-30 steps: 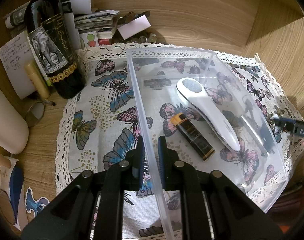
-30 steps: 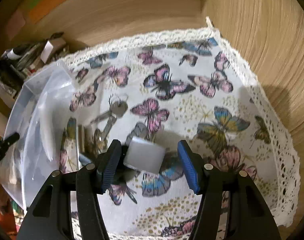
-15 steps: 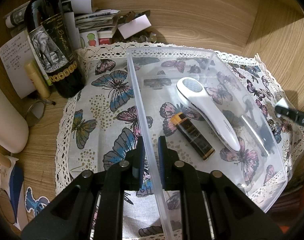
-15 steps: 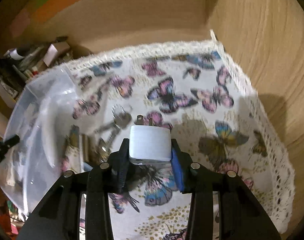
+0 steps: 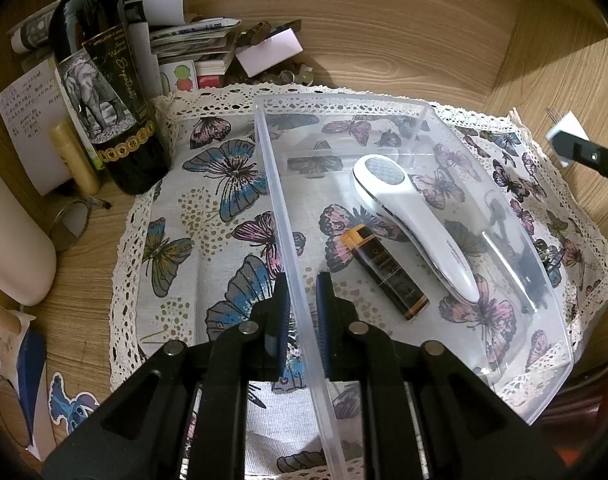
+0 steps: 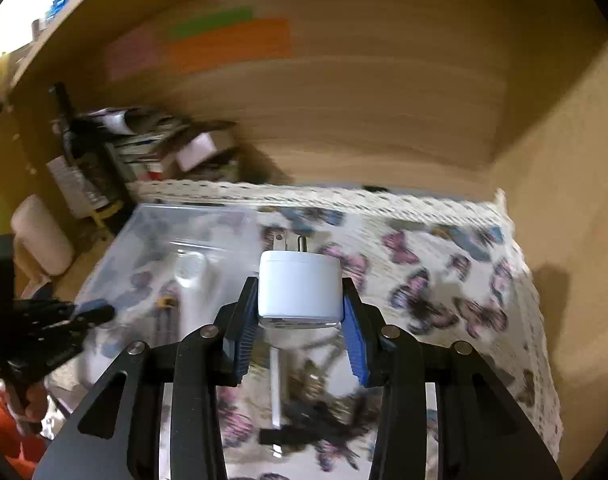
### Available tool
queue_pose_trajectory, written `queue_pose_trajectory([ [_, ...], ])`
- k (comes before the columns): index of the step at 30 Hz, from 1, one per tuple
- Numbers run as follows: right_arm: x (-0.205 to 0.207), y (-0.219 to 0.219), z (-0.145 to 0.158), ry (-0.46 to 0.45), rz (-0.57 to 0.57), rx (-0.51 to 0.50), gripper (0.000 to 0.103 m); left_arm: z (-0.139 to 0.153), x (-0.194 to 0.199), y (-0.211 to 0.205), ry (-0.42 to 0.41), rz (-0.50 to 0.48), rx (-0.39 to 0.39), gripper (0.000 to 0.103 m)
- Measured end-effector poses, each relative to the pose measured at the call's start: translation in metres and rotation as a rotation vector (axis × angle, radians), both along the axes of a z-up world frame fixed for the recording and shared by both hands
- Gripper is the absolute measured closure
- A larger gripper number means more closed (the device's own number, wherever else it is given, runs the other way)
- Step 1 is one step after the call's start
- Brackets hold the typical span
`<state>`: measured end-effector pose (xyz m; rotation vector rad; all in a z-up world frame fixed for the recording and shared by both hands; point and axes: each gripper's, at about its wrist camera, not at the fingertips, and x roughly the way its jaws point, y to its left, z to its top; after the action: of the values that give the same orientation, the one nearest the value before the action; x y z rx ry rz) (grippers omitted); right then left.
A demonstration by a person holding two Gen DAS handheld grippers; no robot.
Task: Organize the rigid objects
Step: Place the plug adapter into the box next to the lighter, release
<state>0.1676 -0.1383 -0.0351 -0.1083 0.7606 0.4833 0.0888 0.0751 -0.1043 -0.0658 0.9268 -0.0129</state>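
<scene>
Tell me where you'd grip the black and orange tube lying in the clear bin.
Grip the black and orange tube across its narrow middle, coming from above. It lies flat on the clear bin floor, and the white handheld device crowds its far side.

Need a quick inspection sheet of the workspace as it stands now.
Surface: butterfly cloth on wooden desk.
Job's things: clear bin holding white handheld device and black tube; white plug adapter; keys on cloth.
Clutter: wine bottle, papers, glasses.
Grippers: left gripper shut on bin wall; right gripper shut on adapter.
Cables: nothing seen.
Surroundings: sticky notes on wooden back panel.
</scene>
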Motion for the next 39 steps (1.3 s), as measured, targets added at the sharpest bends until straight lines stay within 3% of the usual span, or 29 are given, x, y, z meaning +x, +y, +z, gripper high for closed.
queue_pose_trajectory([
  [9, -0.007, 0.055, -0.011, 0.021, 0.159, -0.028, 0.068, 0.0, 0.0, 0.0, 0.001, 0.0, 0.0, 0.09],
  [18, -0.007, 0.088, -0.043, 0.134, 0.257, -0.076, 0.067, 0.0, -0.001, -0.002, 0.001, -0.003, -0.005, 0.09],
  [25, -0.01, 0.095, -0.057, 0.191, 0.286, -0.096, 0.067, 0.0, -0.001, -0.001, 0.001, -0.003, -0.005, 0.09],
  [39, -0.011, 0.087, -0.044, 0.17, 0.261, -0.072, 0.065, 0.0, 0.001, 0.0, 0.001, -0.005, -0.002, 0.09],
])
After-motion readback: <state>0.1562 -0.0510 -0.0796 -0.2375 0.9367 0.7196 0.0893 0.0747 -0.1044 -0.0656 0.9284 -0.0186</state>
